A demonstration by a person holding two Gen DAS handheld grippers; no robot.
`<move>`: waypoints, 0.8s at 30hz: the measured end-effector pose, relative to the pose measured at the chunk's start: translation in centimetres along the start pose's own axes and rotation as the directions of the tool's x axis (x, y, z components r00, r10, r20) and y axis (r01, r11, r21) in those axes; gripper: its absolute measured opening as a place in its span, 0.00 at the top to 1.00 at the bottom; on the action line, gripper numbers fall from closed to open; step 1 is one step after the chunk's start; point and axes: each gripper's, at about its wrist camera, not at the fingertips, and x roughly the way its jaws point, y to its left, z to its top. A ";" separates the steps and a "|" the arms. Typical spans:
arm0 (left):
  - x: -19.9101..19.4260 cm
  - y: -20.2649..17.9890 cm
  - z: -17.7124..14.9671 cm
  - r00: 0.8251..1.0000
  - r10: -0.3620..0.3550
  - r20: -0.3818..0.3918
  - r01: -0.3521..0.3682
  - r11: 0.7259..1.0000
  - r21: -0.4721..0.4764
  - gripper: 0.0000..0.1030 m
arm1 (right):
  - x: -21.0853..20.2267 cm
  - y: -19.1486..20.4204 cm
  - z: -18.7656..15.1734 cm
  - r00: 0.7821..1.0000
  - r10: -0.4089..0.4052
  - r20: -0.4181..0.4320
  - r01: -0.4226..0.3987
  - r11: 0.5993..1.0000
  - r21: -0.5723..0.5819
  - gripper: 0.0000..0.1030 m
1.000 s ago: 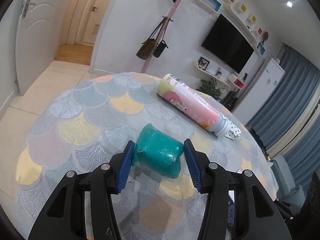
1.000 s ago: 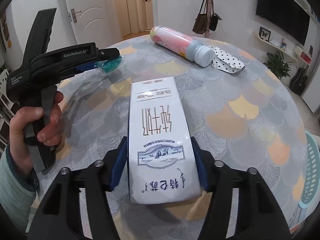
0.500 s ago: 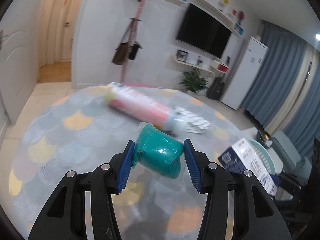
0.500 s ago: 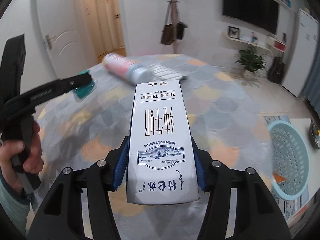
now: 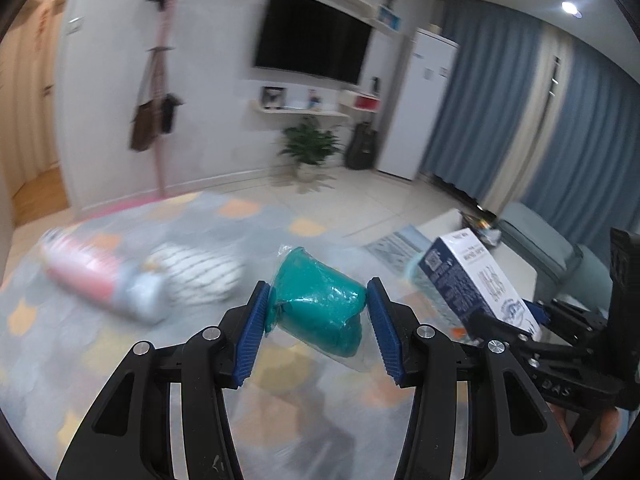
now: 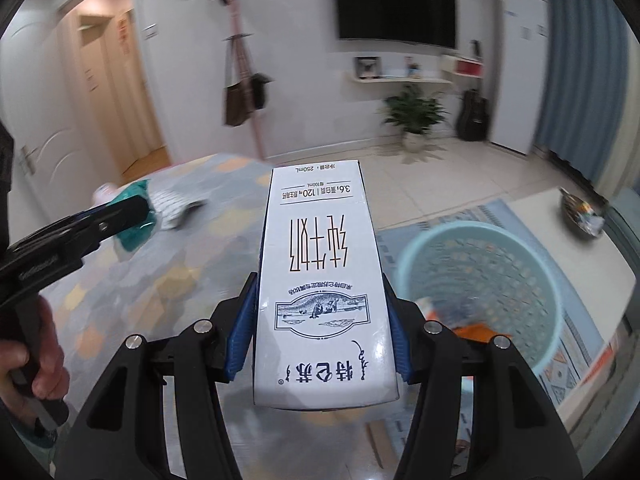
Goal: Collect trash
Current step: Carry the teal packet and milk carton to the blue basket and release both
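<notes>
My left gripper [image 5: 318, 326] is shut on a crumpled teal plastic wad [image 5: 320, 310], held above the patterned round table [image 5: 120, 360]. My right gripper [image 6: 318, 324] is shut on a white and blue milk carton [image 6: 320, 280], lifted off the table; the carton [image 5: 476, 280] also shows at the right of the left wrist view. A light blue perforated trash basket [image 6: 536, 256] stands on the floor to the right of the carton, with orange scraps inside. A pink bottle [image 5: 100, 280] and a dotted wrapper [image 5: 200, 268] lie blurred on the table. The left gripper [image 6: 132, 216] appears at the left in the right wrist view.
A person's hand [image 6: 40, 356] grips the left tool's handle. A low white table [image 6: 580, 232] with a bowl sits beyond the basket on a patterned rug [image 6: 576, 364]. A coat stand [image 5: 160, 80], potted plant [image 5: 310, 148], wall television [image 5: 316, 48] and blue curtains [image 5: 500, 100] ring the room.
Both grippers have swung right and risen with their loads, away from the bottle. The trash basket has come much closer in the right wrist view. Both views rolled.
</notes>
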 end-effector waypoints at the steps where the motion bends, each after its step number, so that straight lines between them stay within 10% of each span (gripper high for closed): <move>1: 0.7 -1.1 0.4 1.000 -0.017 -0.003 0.017 1.000 0.022 0.53 | 0.1 -0.9 0.1 1.000 -0.015 0.002 0.015 1.000 0.017 0.49; 9: 7.1 -7.4 1.7 0.988 -0.130 -0.082 0.136 0.988 0.079 0.53 | 1.5 -8.9 0.8 0.990 -0.140 -0.027 0.143 0.976 0.167 0.49; 24: 18.0 -12.4 0.7 0.910 -0.292 -0.294 0.286 0.956 -0.065 0.53 | 6.6 -18.7 -1.6 0.949 -0.229 -0.215 0.297 0.880 0.371 0.49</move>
